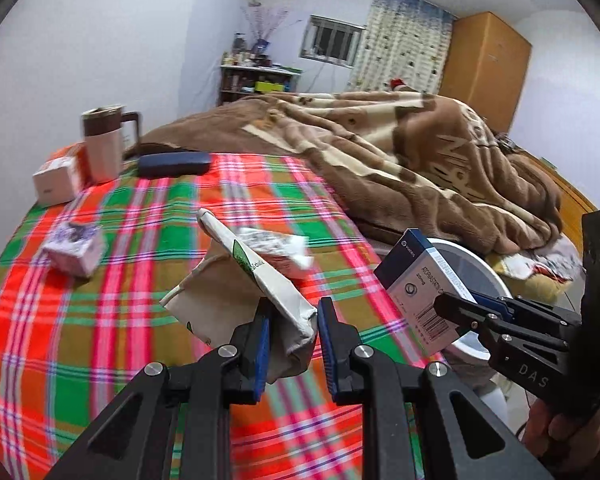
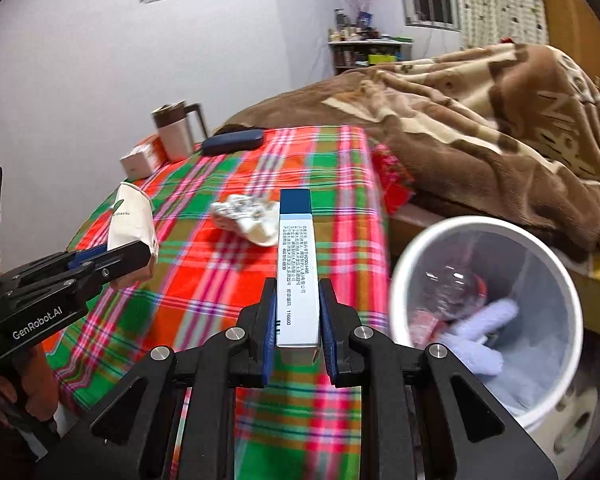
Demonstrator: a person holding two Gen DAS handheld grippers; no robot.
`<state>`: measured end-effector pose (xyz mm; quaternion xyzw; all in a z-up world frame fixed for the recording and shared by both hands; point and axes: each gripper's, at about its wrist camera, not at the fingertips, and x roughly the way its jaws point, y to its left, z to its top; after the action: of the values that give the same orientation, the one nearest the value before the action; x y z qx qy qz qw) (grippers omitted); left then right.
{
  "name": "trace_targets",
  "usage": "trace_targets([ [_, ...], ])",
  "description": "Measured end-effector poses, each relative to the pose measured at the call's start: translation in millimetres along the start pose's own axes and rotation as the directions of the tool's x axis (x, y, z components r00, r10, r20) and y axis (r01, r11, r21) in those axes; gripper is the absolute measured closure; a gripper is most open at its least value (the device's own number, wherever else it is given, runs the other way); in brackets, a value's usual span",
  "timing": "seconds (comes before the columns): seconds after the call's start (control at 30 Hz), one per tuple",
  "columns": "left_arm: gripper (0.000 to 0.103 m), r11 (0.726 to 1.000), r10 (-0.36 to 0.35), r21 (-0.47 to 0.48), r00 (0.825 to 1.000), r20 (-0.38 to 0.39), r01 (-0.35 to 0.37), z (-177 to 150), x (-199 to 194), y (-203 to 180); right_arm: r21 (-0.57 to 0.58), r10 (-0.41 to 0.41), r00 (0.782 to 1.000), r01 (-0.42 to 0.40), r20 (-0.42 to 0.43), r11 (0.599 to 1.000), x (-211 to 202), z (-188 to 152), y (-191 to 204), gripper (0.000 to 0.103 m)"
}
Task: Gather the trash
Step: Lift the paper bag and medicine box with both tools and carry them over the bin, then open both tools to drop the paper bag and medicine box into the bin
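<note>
My left gripper (image 1: 292,310) is shut on a crumpled white paper bag (image 1: 256,276) with green print, held above the plaid table. The bag also shows in the right wrist view (image 2: 132,224). My right gripper (image 2: 298,292) is shut on a blue and white medicine box (image 2: 296,264), held over the table's right edge; the box also shows in the left wrist view (image 1: 420,280). A white trash bin (image 2: 572,320) stands to the right of the table, with several discarded items inside. A crumpled wrapper (image 2: 246,218) lies on the table.
On the plaid tablecloth (image 1: 100,320) sit a small purple-white box (image 1: 76,250), a white carton (image 1: 56,180), a tumbler mug (image 1: 102,144) and a dark blue case (image 1: 174,163). A bed with a brown blanket (image 1: 420,152) lies behind the bin.
</note>
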<state>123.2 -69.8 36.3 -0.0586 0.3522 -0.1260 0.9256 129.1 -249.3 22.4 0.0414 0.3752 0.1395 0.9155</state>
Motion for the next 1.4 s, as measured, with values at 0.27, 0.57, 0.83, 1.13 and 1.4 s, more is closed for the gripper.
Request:
trace_targets([
  [0.27, 0.08, 0.991, -0.11, 0.072, 0.993, -0.035, 0.112, 4, 26, -52, 0.1, -0.08, 0.997, 0.079, 0.006, 0.992, -16, -13, -48, 0.083],
  [0.57, 0.08, 0.963, -0.22, 0.138, 0.971, -0.09, 0.231, 5, 57, -106, 0.195, -0.152, 0.988, 0.15, -0.006, 0.969, -27, -26, -91, 0.083],
  [0.83, 0.08, 0.93, -0.293, 0.19, 0.946, -0.135, 0.315, 2, 80, -144, 0.242, -0.175, 0.984, 0.177, -0.03, 0.954, -27, -35, -114, 0.083],
  [1.13, 0.08, 0.897, -0.364, 0.176, 0.904, -0.224, 0.405, -5, 116, -166, 0.284, -0.175, 0.982, 0.188, -0.07, 0.94, -23, -42, -134, 0.082],
  [1.4, 0.059, 0.888, -0.383, 0.176, 0.895, -0.23, 0.426, -6, 126, -171, 0.321, -0.176, 0.979, 0.201, -0.103, 0.926, -19, -45, -143, 0.081],
])
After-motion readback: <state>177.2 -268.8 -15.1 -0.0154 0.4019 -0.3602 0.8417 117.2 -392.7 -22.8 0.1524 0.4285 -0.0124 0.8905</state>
